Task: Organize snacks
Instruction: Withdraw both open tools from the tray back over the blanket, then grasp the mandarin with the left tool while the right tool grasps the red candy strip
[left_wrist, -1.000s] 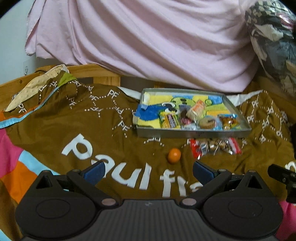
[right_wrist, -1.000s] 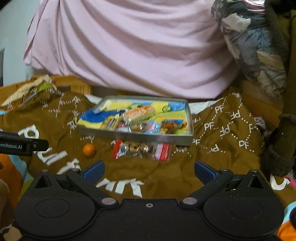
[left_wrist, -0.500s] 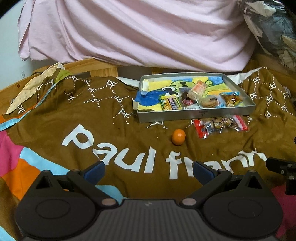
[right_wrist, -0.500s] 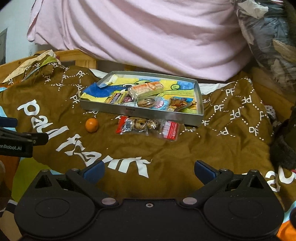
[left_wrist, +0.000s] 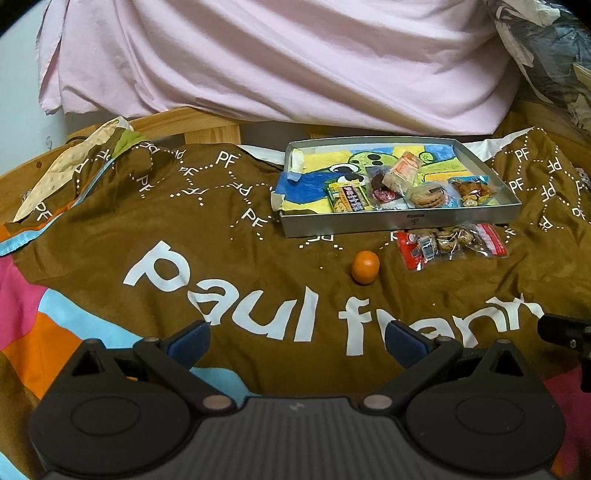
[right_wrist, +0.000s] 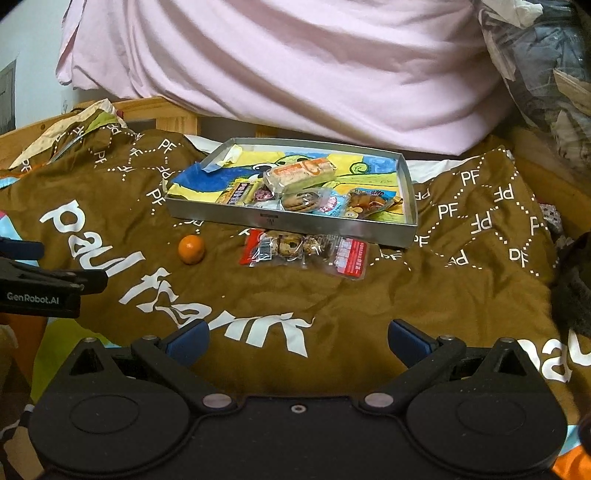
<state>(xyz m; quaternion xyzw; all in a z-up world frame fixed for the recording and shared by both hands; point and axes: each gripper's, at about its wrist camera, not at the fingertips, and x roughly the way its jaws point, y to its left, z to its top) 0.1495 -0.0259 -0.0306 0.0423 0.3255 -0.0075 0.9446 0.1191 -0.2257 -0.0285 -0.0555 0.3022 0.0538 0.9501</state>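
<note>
Both hand-held grippers hang released above a brown blanket (left_wrist: 229, 266) printed with white letters; the left hand-held gripper (left_wrist: 295, 338) and the right hand-held gripper (right_wrist: 297, 338) each have their blue-tipped fingers spread wide with nothing between them. Well ahead of them a metal tray (right_wrist: 295, 220) rests on the blanket, lined with a colourful drawing and holding several wrapped snacks crowded toward its near right part: a long bar (right_wrist: 301, 175), a cookie (left_wrist: 428, 195), a candy pack (left_wrist: 349, 197). Just in front of the tray's near wall, outside it, lies a clear cookie bag (right_wrist: 306, 251) with red ends, touching or nearly touching the wall. An orange (left_wrist: 365, 266) sits on the blanket to the left of the bag, apart from both tray and bag. Nothing lies between the grippers and these two. A pink sheet (left_wrist: 295, 62) hangs behind, a patterned bundle (right_wrist: 543, 66) at right.
</note>
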